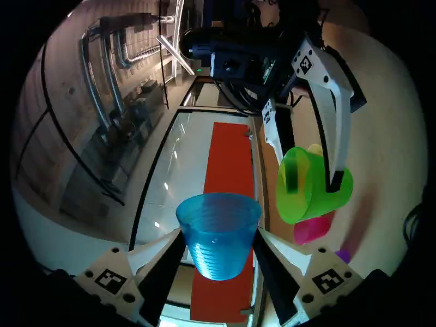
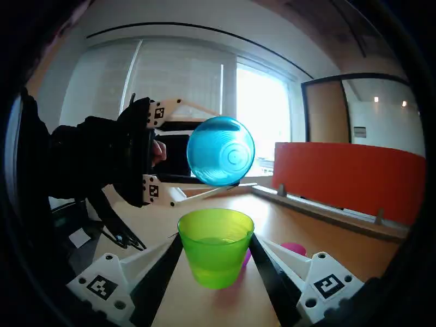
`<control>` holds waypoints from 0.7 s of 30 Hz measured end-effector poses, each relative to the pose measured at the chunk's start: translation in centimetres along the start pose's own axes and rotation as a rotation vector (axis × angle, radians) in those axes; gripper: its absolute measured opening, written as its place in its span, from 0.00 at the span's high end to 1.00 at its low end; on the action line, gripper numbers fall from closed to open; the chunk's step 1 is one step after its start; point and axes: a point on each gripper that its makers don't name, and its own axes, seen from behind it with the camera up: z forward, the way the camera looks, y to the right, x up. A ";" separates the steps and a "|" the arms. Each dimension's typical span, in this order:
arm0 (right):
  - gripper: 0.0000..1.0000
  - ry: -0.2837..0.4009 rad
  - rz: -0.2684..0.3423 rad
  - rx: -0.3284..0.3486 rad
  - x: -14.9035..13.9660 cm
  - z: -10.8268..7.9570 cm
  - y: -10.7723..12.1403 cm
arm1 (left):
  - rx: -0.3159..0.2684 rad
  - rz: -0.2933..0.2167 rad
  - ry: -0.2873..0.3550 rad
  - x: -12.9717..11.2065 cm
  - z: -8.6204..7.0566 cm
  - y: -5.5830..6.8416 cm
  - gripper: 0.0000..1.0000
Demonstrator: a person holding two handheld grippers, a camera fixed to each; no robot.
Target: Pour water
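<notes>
A translucent blue cup (image 1: 219, 234) sits clamped between the two fingers of the left gripper (image 1: 219, 242), both pressing on its sides. In the right gripper view it lies tipped on its side in the air, its round base facing the camera, higher than a green cup (image 2: 216, 248). Looking down into it in the left gripper view, its inside looks empty, and no stream of water is visible at its rim.

The green cup stands upright, gripped on both sides by the right gripper (image 2: 216, 245) and held just above a wooden table (image 2: 261, 297). A faint line crosses its middle, possibly a water level, though I cannot be sure.

A gloved hand (image 2: 117, 158) holds the left gripper. A pink cup (image 2: 294, 248) rests on the table just behind the green one, and a small purple object (image 1: 342, 254) lies near it. An orange partition (image 2: 349, 180) runs along the table's far edge, with bright windows beyond.

Progress, as a judgement: the pour looks far along — the blue cup is fully tipped and seems drained, and the green cup may hold the water. What appears left is to right the blue cup and set both cups down.
</notes>
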 end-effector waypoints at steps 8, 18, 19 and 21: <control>0.11 0.003 -0.003 -0.002 0.2 -0.1 0.0 | -0.022 -0.116 -0.017 -0.4 -0.1 0.8 0.20; 0.11 0.008 -0.004 -0.006 0.6 -0.1 0.1 | -0.021 -0.288 -0.049 -1.7 -0.1 1.1 0.20; 0.11 0.008 -0.004 -0.006 0.6 -0.1 0.1 | -0.020 -0.302 -0.051 -1.9 -0.1 1.2 0.20; 0.11 0.008 -0.004 -0.007 0.6 -0.1 0.2 | -0.019 -0.333 -0.054 -2.1 0.0 1.2 0.20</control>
